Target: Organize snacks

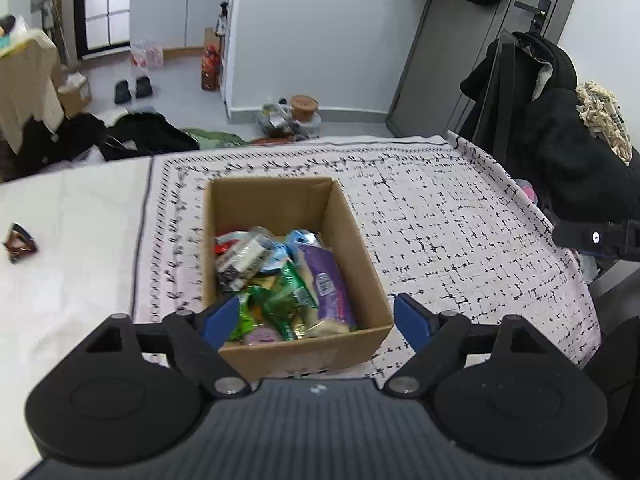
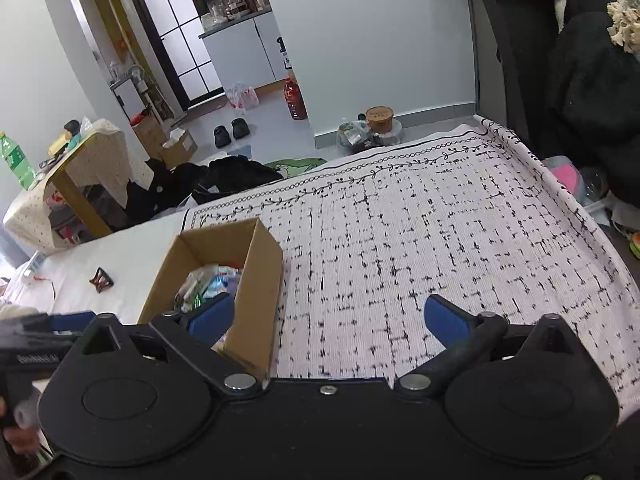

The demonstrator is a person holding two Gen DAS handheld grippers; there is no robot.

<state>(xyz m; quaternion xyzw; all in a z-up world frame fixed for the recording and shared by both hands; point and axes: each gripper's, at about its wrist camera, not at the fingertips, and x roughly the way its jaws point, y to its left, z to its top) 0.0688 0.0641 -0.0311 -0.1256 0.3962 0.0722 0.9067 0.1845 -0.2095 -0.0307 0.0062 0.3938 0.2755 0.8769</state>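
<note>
An open cardboard box (image 1: 352, 232) stands on the patterned cloth and holds several snack packets, among them a purple pack (image 1: 326, 280) and green packs (image 1: 286, 300). My left gripper (image 1: 316, 322) is open and empty, hovering over the box's near edge. In the right wrist view the box (image 2: 256, 280) is at lower left with packets (image 2: 208, 284) showing inside. My right gripper (image 2: 328, 318) is open and empty above the cloth, its left finger (image 2: 210, 316) over the box's near corner. The left gripper's body (image 2: 36, 340) shows at the far left.
A white cloth with black marks (image 2: 440, 240) covers the surface; a plain white sheet (image 1: 68, 240) lies left of it. A small dark red object (image 1: 18, 242) sits on the sheet. Dark coats (image 1: 560, 140) hang at the right. Clothes (image 1: 140, 136) lie beyond the far edge.
</note>
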